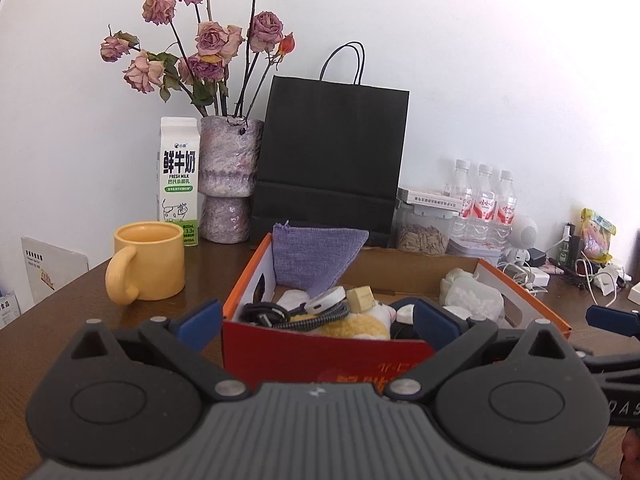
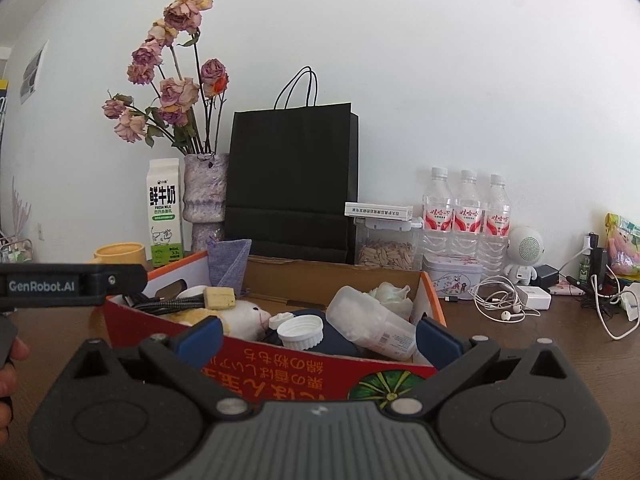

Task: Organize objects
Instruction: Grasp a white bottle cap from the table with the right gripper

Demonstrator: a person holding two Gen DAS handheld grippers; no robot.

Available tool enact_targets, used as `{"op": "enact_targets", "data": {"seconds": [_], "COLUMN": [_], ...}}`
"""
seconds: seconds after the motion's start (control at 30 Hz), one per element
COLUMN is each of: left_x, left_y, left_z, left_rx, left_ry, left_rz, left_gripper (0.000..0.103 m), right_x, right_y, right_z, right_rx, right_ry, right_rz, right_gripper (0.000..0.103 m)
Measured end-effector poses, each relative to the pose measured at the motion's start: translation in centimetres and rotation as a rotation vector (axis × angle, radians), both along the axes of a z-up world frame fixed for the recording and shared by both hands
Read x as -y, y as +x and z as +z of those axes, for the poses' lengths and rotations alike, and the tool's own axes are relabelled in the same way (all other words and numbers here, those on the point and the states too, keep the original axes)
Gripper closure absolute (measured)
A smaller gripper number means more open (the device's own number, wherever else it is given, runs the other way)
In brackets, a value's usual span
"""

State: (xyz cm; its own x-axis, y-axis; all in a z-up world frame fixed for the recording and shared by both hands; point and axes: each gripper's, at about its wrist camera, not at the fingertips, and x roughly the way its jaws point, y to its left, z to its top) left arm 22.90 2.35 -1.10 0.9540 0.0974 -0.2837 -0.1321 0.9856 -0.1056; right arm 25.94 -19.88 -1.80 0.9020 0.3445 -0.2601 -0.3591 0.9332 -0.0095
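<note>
An open red and orange cardboard box (image 1: 304, 354) (image 2: 320, 372) sits on the brown table right in front of both grippers. Inside lie a purple cloth pouch (image 1: 316, 256) (image 2: 230, 260), a braided cable with a beige plug (image 1: 362, 299) (image 2: 219, 297), a yellow and white plush toy (image 1: 356, 326) (image 2: 240, 314), a clear plastic bottle (image 2: 374, 326) and a white cap (image 2: 301, 332). My left gripper (image 1: 318, 318) is open, its blue pads (image 1: 199, 318) straddling the box's near wall. My right gripper (image 2: 319, 336) is open too, just before the box edge, holding nothing.
A yellow mug (image 1: 149, 260), a milk carton (image 1: 179, 180), a vase of dried roses (image 1: 230, 176), a black paper bag (image 1: 330, 160) and three water bottles (image 2: 466, 212) line the wall behind the box. White earphones (image 2: 500, 300), chargers and cables clutter the right side.
</note>
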Motion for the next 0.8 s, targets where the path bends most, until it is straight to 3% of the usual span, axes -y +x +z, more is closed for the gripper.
{"op": "enact_targets", "data": {"seconds": [0.23, 0.63, 0.8], "left_x": [-0.7, -2.5, -2.4], "left_y": [-2.2, -3.4, -3.3], "left_z": [-1.1, -2.2, -2.3], "left_rx": [-0.053, -0.117, -0.128], "left_ry": [-0.017, -0.076, -0.073], "left_rz": [-0.017, 0.005, -0.013], "left_gripper": [0.0, 0.0, 0.0], "right_x": [2.5, 6.3, 7.5], "right_y": [-2.2, -3.3, -1.6], "right_z": [-0.7, -1.6, -2.4], "right_rx": [-0.082, -0.119, -0.178], "right_ry": [0.04, 0.048, -0.027], "right_rz": [-0.036, -0.18, -0.206], "right_gripper": [0.0, 0.001, 0.008]}}
